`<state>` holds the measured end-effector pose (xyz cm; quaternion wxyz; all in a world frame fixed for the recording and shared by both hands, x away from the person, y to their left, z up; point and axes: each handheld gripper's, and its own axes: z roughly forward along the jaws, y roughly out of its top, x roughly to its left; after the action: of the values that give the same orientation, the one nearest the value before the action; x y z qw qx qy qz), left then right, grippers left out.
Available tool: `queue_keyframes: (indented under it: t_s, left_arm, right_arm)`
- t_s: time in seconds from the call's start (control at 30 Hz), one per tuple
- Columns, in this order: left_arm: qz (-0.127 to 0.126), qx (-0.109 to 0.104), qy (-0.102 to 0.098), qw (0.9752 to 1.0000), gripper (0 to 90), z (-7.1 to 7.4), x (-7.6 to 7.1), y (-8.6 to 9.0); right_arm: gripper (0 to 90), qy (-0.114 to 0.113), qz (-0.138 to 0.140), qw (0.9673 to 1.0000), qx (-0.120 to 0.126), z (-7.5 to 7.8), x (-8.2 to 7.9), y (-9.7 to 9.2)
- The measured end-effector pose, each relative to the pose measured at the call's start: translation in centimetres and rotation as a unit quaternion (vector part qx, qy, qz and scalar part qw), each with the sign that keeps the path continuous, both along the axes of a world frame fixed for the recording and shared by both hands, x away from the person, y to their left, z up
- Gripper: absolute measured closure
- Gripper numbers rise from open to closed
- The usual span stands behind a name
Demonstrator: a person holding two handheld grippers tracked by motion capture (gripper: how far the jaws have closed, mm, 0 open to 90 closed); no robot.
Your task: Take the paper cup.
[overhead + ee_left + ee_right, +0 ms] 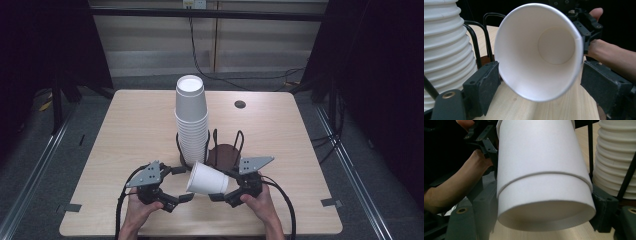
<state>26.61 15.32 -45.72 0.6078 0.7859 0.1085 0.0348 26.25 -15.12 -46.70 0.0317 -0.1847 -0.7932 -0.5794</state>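
Observation:
A white paper cup (207,180) lies on its side above the table's near edge, between both grippers. My right gripper (223,185) is shut on its base end; in the right gripper view the jaws flank the cup (541,170) and a step line runs round its wall. My left gripper (183,183) meets the rim end. In the left gripper view the cup's open mouth (536,62) faces the camera, and the tips of both pads (487,80) touch the rim on either side. A tall stack of white cups (191,120) stands just behind in a black wire holder (240,137).
The light wooden table (125,130) has a round dark hole (240,104) at the back right and tape marks (72,207) near the front corners. The holder's second bay shows a brown base (223,155). The person's hands (260,200) come in at the near edge.

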Motion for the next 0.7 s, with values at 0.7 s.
queue_keyframes:
  t_s: [0.7]
  left_arm:
    - [-0.008,-0.014,0.013,0.9998,0.0,0.0,1.1,-1.6]
  right_arm:
    - [24.2,-0.012,0.012,0.9996,-0.024,0.2,-0.3,0.6]
